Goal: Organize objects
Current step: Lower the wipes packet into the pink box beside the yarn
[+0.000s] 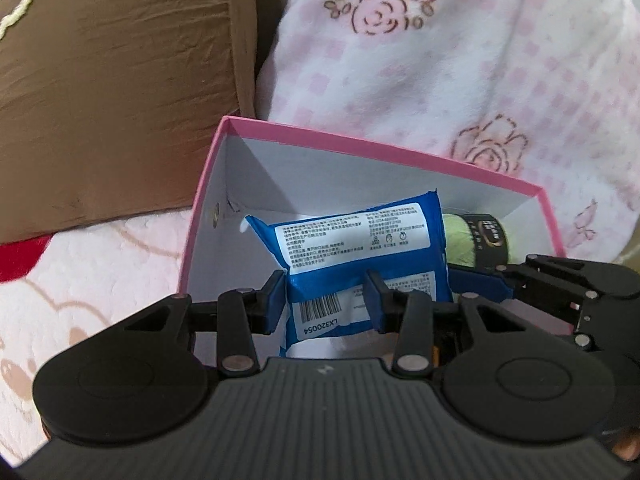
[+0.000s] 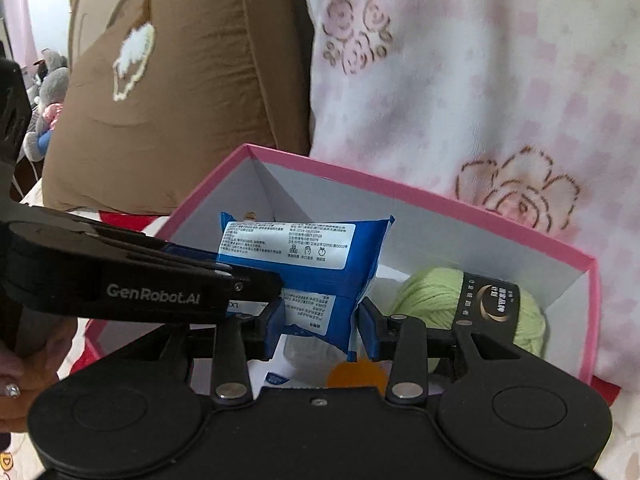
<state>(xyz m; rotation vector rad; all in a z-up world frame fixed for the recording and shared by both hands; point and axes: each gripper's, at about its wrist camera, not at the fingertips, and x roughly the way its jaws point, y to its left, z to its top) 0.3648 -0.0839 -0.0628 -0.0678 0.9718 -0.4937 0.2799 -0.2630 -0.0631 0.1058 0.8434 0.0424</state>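
Over a pink box [image 1: 384, 162] on the bed, the left gripper [image 1: 326, 298] and right gripper [image 2: 322, 320] each pinch one blue wipes packet [image 1: 360, 240], seemingly lowering it beside green yarn [image 2: 432, 296].

Blue wipes pack [image 2: 304, 264] between right gripper [image 2: 322, 320] fingers [image 2: 370, 330], over pink box [image 2: 440, 204].

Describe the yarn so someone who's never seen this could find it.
Find the open pink cardboard box with white inside walls, resting on pink bedding. Inside, beside the blue plastic packet, lies the pale green yarn ball, the only soft round thing, with a black paper band.
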